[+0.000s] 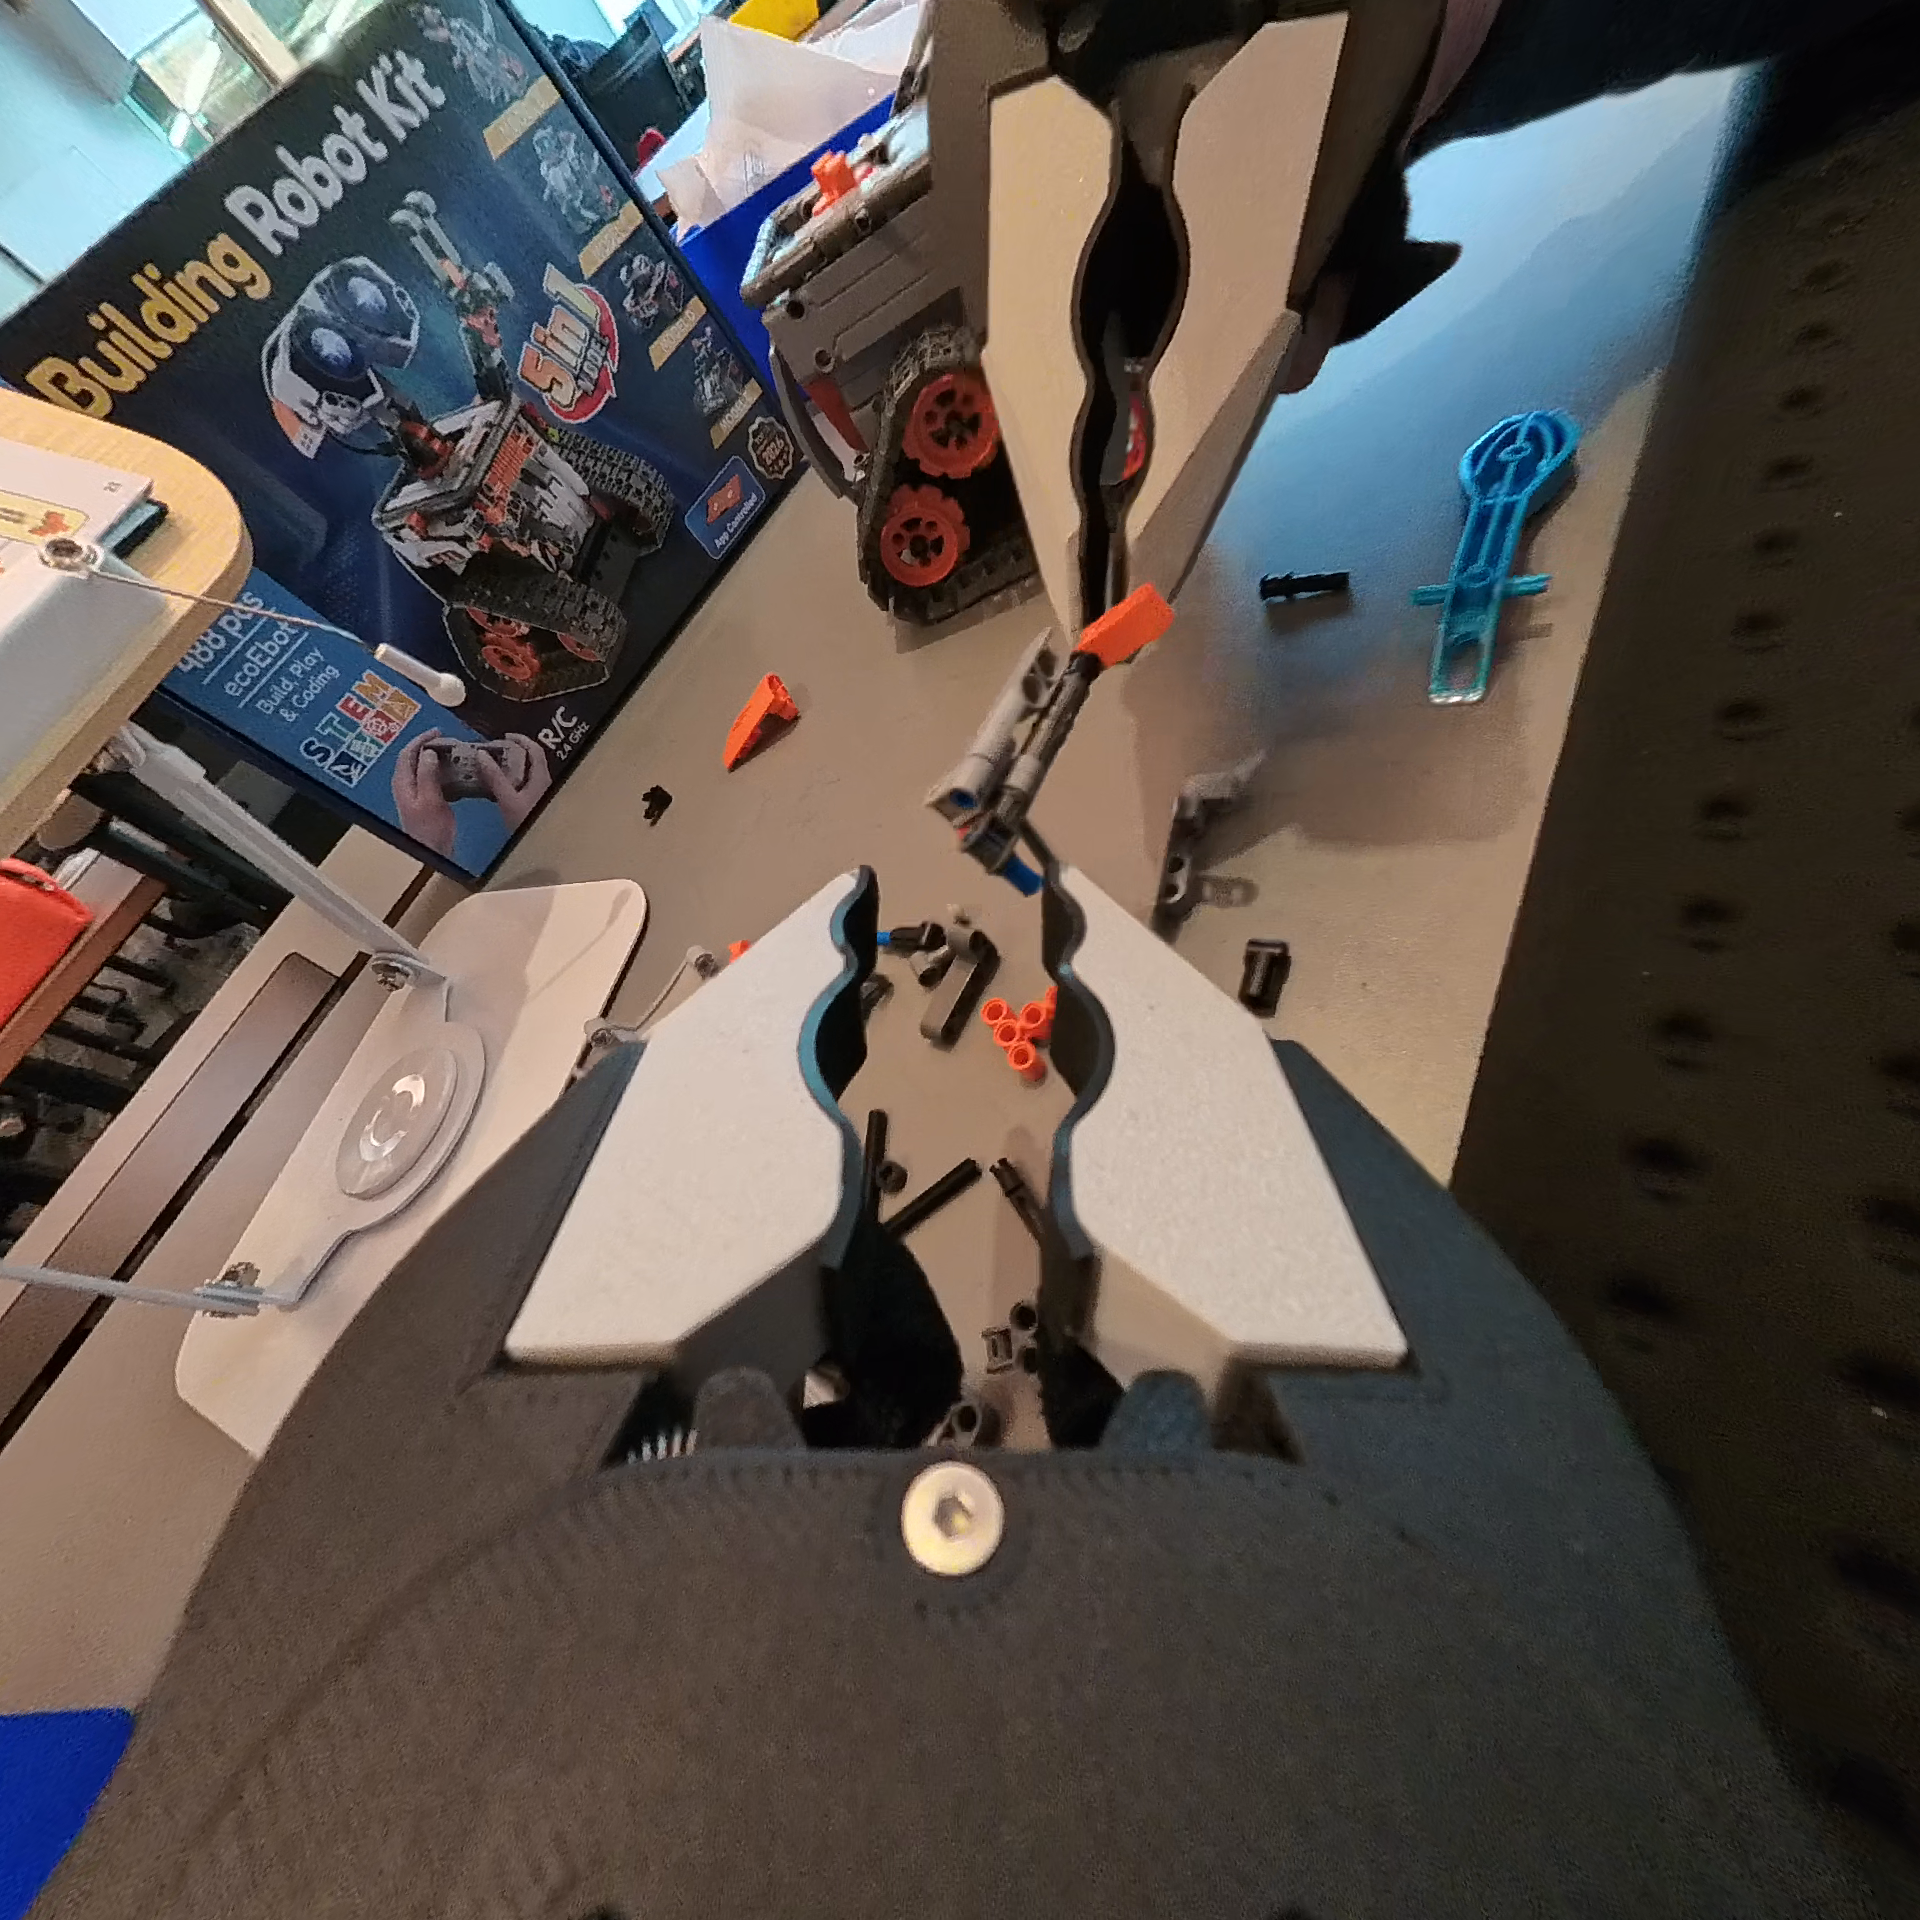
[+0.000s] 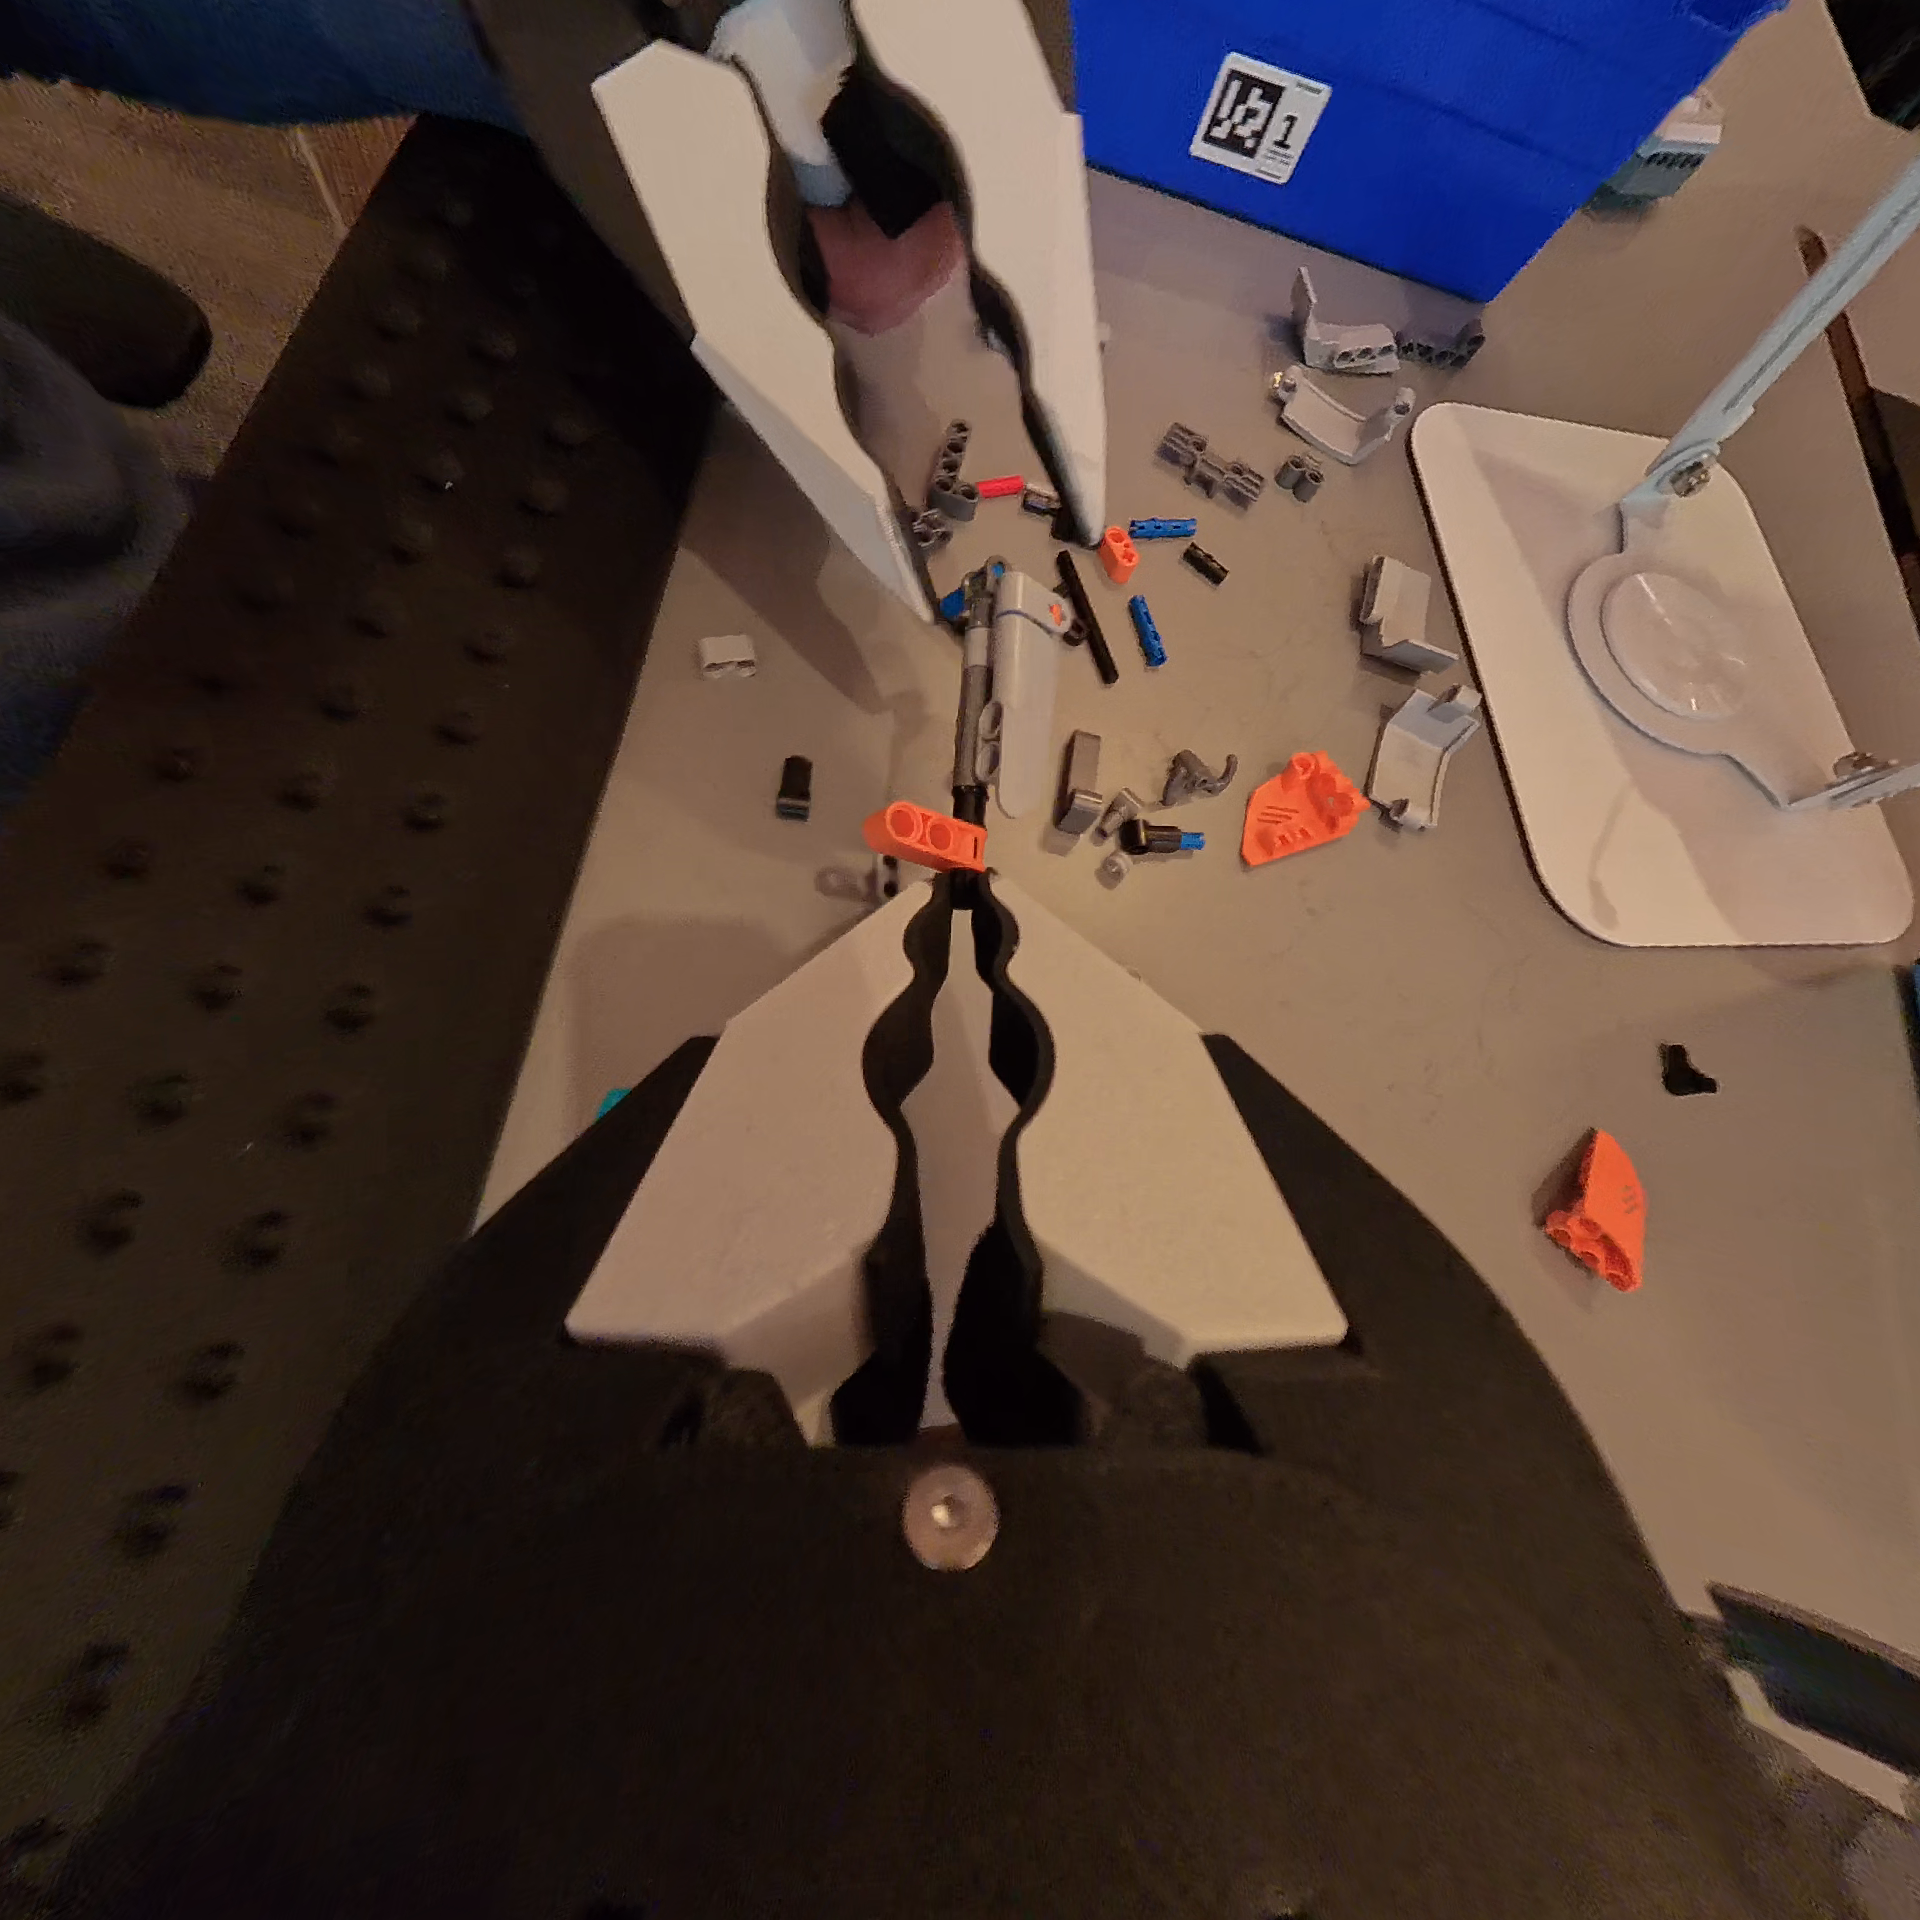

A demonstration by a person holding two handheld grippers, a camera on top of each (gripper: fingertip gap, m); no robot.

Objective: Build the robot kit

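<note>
My right gripper [image 2: 961,899] is shut on the black axle end of a small assembly [image 2: 982,717]: grey beams on a black axle with an orange connector [image 2: 925,836] just past my fingertips. It is held above the grey table [image 2: 1299,1039]. In the left wrist view the right gripper [image 1: 1096,613] comes down from the top with the assembly [image 1: 1023,727] hanging from it. My left gripper [image 1: 961,883] is open. The assembly's far end with its blue pin [image 1: 1023,873] sits at its right fingertip. The left gripper also shows in the right wrist view [image 2: 1003,571].
Several loose grey, black, blue and orange parts [image 2: 1143,623] lie on the table. A tracked robot model [image 1: 914,447] and a printed kit box [image 1: 416,416] stand behind. A blue tool [image 1: 1496,540], a blue bin [image 2: 1403,135], a white stand base [image 2: 1507,727] and a black perforated mat [image 2: 312,831] border the area. The gap from one gripper's tips to the other's is roughly 6 cm.
</note>
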